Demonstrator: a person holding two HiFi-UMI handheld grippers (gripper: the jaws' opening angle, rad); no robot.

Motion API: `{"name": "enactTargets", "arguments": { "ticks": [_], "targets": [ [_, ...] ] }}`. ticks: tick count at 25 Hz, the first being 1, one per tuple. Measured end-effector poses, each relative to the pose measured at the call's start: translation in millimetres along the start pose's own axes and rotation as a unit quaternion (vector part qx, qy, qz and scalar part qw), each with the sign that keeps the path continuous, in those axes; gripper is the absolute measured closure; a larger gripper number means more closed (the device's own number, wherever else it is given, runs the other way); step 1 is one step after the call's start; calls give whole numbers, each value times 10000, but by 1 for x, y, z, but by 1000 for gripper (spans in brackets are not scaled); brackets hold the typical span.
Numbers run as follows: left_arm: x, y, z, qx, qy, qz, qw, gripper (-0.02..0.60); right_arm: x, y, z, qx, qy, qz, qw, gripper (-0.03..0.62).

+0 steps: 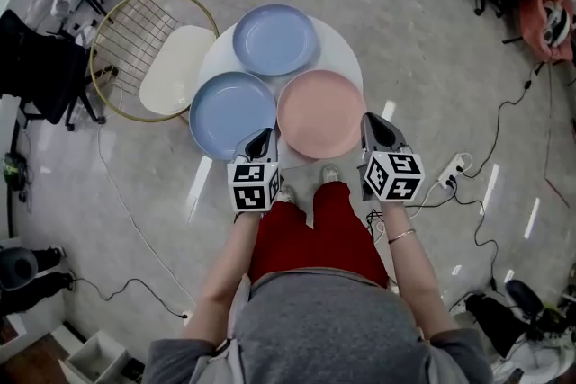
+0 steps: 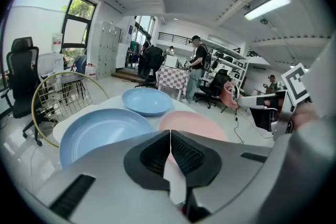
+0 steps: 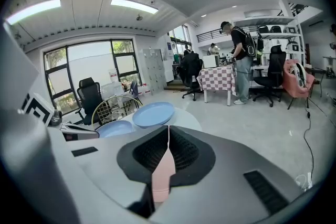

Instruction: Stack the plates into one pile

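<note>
The pink plate (image 1: 321, 113) lies on the near right of the small round desk (image 1: 340, 49). One blue plate (image 1: 232, 114) sits just to its left, rims about touching, and a second blue plate (image 1: 275, 40) lies beyond it, so nothing is stacked yet. The left tool (image 1: 263, 138) hovers at the pink plate's near left edge and the right tool (image 1: 372, 123) at its near right edge. Both are closed and empty. The pink plate and its left neighbour look to overhang the desk, so a closed tool bumping a rim could tip or slide one off towards the chair (image 1: 177, 67) or the floor. The jaws must part before either can take a rim. Only the head view shows all three plates laid out with both tools. Only the gripper views show the jaws meeting. In the right one, the pink plate is just a sliver behind the closed jaws, while the left one shows all three plates.
</note>
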State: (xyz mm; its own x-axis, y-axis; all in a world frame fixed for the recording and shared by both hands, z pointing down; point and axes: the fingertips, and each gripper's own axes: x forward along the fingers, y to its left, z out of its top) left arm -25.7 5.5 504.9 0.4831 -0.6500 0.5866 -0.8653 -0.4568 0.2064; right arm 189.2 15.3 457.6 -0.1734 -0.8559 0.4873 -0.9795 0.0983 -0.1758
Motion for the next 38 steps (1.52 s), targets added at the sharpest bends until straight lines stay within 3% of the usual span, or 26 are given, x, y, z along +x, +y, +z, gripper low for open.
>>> {"name": "enactTargets", "arguments": {
  "ticks": [10,18,32,38],
  "targets": [
    [22,-9,-17,-673,263,677,9951,565,51,-31,6,-692,559,694,9936,563],
    [32,-9,-38,-1243,427,1209,9839,560,84,-40,-9,-1460,1112,1225,9753,565],
    [38,-15,-57,-1807,615,1798,9650,496,118,-43,-30,-2300,1802,1656,9419,563],
    [39,-18,-65,-1979,695,1884,9594,463,125,-48,-38,-2514,2023,1612,9327,562]
  ]
}}
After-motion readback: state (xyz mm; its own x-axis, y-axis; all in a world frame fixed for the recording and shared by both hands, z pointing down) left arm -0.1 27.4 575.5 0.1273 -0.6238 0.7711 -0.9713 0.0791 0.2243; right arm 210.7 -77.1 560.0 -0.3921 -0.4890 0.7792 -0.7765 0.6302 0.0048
